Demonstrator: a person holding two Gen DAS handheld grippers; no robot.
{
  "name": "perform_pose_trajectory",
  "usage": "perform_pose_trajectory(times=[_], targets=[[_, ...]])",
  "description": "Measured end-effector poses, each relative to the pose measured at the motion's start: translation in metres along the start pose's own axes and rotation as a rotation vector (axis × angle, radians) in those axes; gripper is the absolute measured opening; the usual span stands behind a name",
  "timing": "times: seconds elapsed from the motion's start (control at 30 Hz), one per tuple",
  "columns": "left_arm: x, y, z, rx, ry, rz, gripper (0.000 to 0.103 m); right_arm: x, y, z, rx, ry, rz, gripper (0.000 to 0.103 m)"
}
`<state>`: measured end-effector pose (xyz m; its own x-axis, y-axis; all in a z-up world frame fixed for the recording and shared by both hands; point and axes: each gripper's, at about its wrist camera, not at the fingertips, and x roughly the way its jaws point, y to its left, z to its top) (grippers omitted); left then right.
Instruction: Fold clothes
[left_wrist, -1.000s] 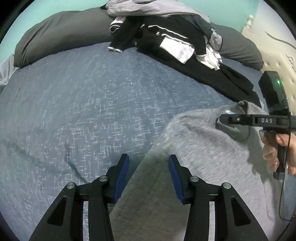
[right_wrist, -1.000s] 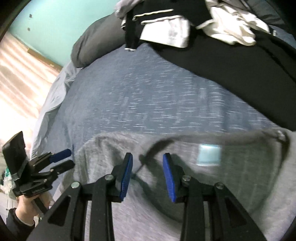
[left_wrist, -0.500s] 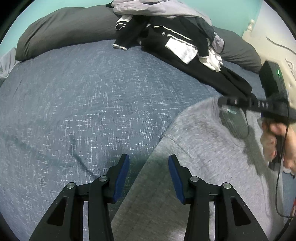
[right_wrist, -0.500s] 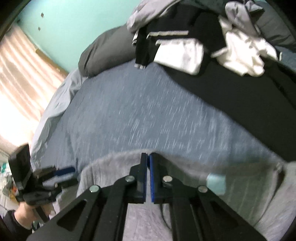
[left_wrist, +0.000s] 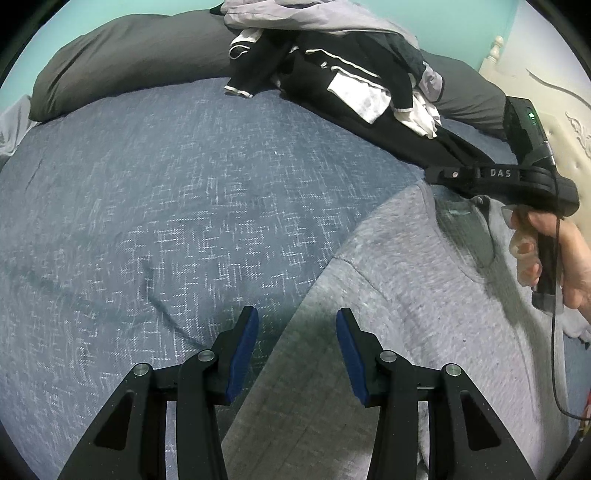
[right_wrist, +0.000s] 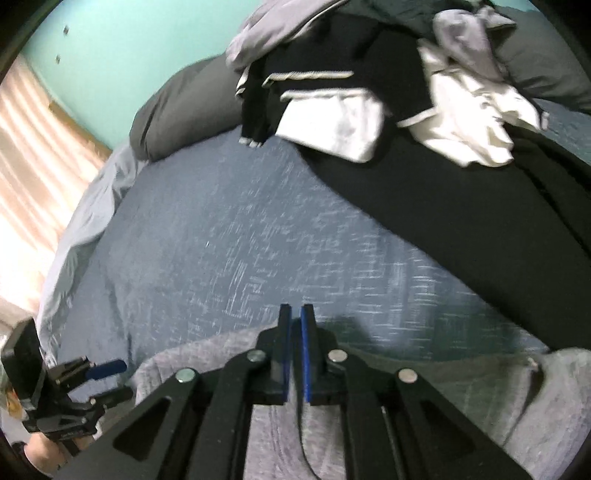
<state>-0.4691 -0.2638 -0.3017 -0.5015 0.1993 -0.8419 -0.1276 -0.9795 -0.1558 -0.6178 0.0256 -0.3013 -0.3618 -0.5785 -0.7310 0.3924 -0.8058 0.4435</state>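
On the bedspread (left_wrist: 177, 206), grey sweatshirt (left_wrist: 424, 302) lies flat, collar apparently pinched by right tongs (right_wrist: 295, 314).

Bare blue bedspread (left_wrist: 177, 206) lies open beside the grey sweatshirt (left_wrist: 424, 295); beyond it, a clothes pile (left_wrist: 343, 74) blocks passage.

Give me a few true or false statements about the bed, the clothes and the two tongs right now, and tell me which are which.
1. The left tongs are open above the edge of the grey shirt. True.
2. The right tongs are wide open. False: their blue pads are nearly together at the shirt's collar edge.
3. A pile of black, white and grey clothes lies at the far end of the bed. True.
4. The bed cover is plain red. False: it is blue with a white fleck pattern.
5. The grey shirt is folded into a small square. False: it lies spread out.
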Motion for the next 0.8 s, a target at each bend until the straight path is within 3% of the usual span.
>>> perform_pose_trajectory(times=[0.07, 0.23, 0.4, 0.63, 0.8], targets=[[-0.001, 0.001, -0.001, -0.003, 0.004, 0.002, 0.048, -0.009, -0.007, -0.001, 0.022, -0.023, 0.009, 0.016], [-0.011, 0.002, -0.006, -0.017, 0.008, 0.001, 0.048, -0.032, -0.016, -0.016, 0.039, -0.038, 0.021, 0.017], [-0.031, 0.001, -0.017, -0.015, 0.015, 0.002, 0.048, -0.056, -0.010, -0.055, 0.016, -0.021, 0.076, 0.020], [-0.063, 0.011, -0.055, -0.058, 0.039, 0.023, 0.048, -0.097, 0.004, -0.113, -0.003, -0.002, 0.116, 0.025], [-0.085, 0.019, -0.084, -0.090, 0.054, 0.047, 0.048, -0.125, 0.007, -0.134, 0.003, -0.003, 0.104, 0.026]])
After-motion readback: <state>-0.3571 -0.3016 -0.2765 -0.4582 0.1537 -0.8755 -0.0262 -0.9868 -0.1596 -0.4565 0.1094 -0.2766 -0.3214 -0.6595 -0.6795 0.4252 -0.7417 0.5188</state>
